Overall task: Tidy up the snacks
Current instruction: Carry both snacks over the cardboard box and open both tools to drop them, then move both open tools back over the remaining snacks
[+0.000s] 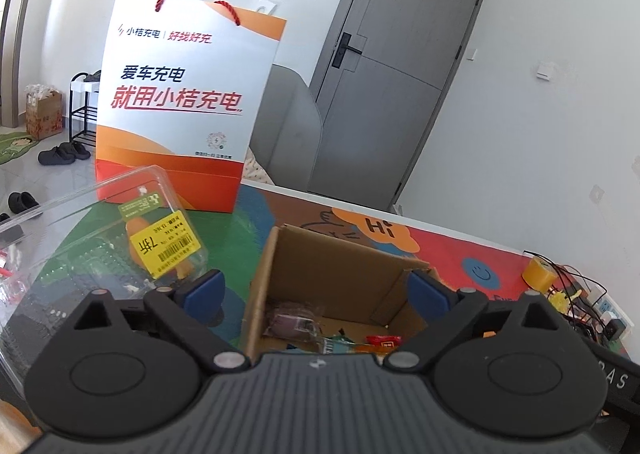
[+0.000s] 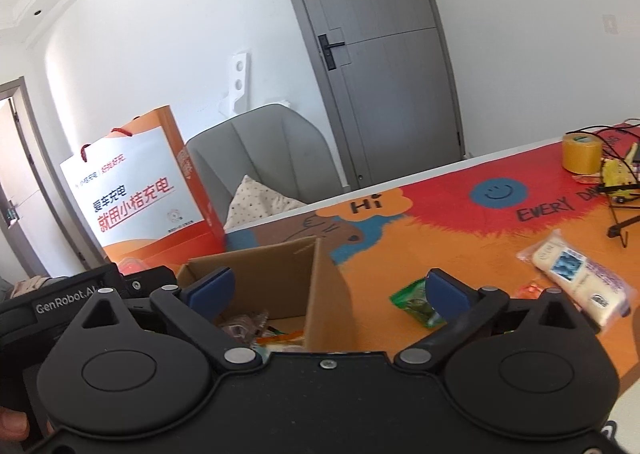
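Note:
An open cardboard box point(image 1: 336, 274) stands on the colourful table mat and holds several small snack packets point(image 1: 296, 324). My left gripper point(image 1: 316, 288) is open and empty, its fingers spread over the box's near side. The box also shows in the right wrist view point(image 2: 304, 278). My right gripper point(image 2: 328, 290) is open and empty above the box's right wall. A green snack packet point(image 2: 414, 300) lies on the mat just behind its right finger. A white wrapped snack point(image 2: 580, 278) lies further right.
A clear plastic clamshell with a yellow sticker point(image 1: 120, 238) sits left of the box. A tall orange-and-white paper bag point(image 1: 180, 102) stands behind. A yellow tape roll point(image 2: 582, 154) and tangled cables point(image 2: 624, 194) lie at the far right. A grey chair point(image 2: 264, 158) stands beyond the table edge.

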Motion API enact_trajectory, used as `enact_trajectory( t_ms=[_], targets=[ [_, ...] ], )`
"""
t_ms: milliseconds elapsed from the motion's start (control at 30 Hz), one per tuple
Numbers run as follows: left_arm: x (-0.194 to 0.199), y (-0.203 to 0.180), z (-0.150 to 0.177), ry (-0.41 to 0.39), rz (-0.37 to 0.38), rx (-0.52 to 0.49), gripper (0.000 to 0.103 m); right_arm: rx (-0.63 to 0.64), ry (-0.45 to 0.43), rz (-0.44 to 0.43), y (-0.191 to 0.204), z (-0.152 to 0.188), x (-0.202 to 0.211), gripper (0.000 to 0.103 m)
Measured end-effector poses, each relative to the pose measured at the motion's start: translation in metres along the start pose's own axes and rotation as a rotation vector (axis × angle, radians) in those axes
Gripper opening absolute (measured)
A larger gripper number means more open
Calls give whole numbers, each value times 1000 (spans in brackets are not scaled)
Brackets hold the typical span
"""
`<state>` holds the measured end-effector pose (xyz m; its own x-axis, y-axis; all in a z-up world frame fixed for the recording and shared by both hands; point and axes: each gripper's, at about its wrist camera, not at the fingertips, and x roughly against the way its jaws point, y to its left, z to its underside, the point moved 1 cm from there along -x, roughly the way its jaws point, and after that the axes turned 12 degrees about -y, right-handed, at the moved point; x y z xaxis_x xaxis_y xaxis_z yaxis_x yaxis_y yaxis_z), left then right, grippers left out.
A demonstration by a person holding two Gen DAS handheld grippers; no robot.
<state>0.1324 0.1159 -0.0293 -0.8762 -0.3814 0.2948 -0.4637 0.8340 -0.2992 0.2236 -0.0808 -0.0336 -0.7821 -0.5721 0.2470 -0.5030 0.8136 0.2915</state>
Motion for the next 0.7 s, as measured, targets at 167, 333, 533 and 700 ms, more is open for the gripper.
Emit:
enact_trajectory(
  t_ms=[167,333,533,700],
  targets=[
    [4,-17,7,1,27,-20,100,-6,-27,37,-17,4,11,103],
    [6,-36,13,6,64,-40,100,-35,-56,53,-37,4,25,103],
    [11,-64,22,20,126,-83,100,-53,-75,70,-59,3,41,103],
    [13,-85,30,29,165,-105,100,-73,-102,84,-76,1,55,103]
  ],
)
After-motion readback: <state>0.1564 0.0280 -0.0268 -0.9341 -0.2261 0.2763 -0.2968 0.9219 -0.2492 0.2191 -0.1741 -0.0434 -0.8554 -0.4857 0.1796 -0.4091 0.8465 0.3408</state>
